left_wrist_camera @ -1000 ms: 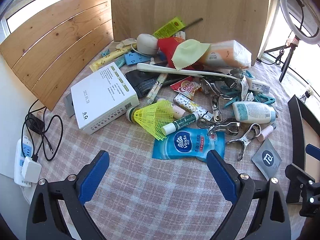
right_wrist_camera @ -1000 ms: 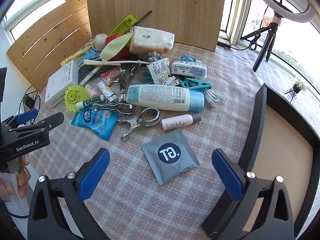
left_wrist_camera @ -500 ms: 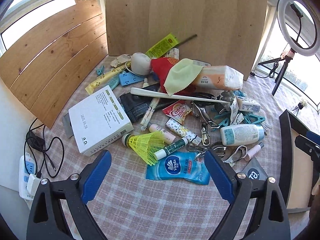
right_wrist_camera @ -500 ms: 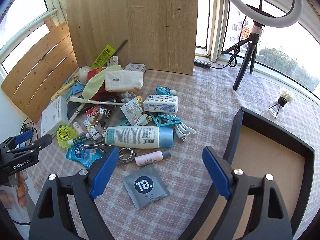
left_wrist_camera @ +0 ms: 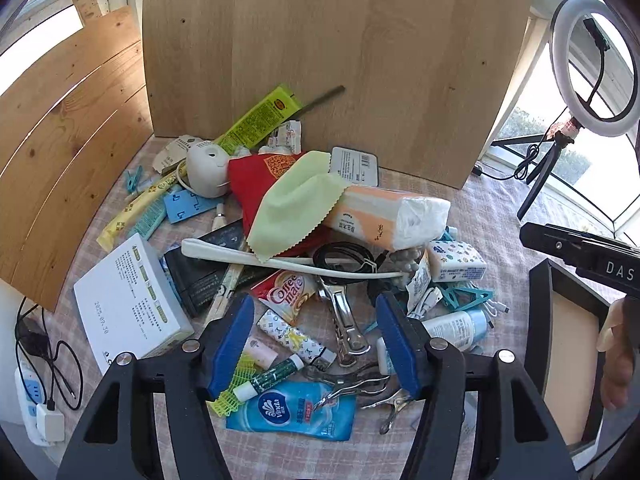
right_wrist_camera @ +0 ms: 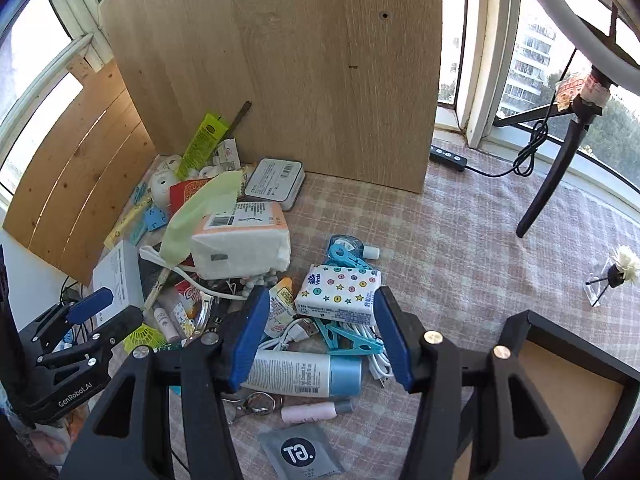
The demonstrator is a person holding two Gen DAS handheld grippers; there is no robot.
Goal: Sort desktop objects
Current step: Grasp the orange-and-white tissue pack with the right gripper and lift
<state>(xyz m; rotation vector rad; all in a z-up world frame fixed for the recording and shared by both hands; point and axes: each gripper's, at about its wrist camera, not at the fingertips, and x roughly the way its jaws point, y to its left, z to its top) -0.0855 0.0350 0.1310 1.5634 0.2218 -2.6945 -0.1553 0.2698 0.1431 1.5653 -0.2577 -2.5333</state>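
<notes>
A heap of small desktop objects lies on the checked tablecloth (right_wrist_camera: 460,240). My left gripper (left_wrist_camera: 316,320) is open and empty, held above the Coffee-mate sachet (left_wrist_camera: 286,294), a metal clip (left_wrist_camera: 346,320) and a patterned tube (left_wrist_camera: 296,340). The blue Vinda wipes pack (left_wrist_camera: 292,412) and yellow shuttlecock (left_wrist_camera: 236,384) lie below it. My right gripper (right_wrist_camera: 318,314) is open and empty, above the starred tissue pack (right_wrist_camera: 340,292), blue clothes pegs (right_wrist_camera: 348,340) and the white-and-blue lotion bottle (right_wrist_camera: 304,374). The left gripper also shows in the right wrist view (right_wrist_camera: 92,320).
A large tissue pack (left_wrist_camera: 388,216), a yellow cloth (left_wrist_camera: 296,208) and a white box (left_wrist_camera: 132,300) lie in the heap. A wooden board (left_wrist_camera: 340,60) stands behind. A black tray (right_wrist_camera: 560,392) sits at the right. A ring light tripod (right_wrist_camera: 560,160) stands far right.
Both grippers have lifted and drawn back, so more of the boards and windows shows. Both sets of fingers have narrowed but stay open. The objects have not moved.
</notes>
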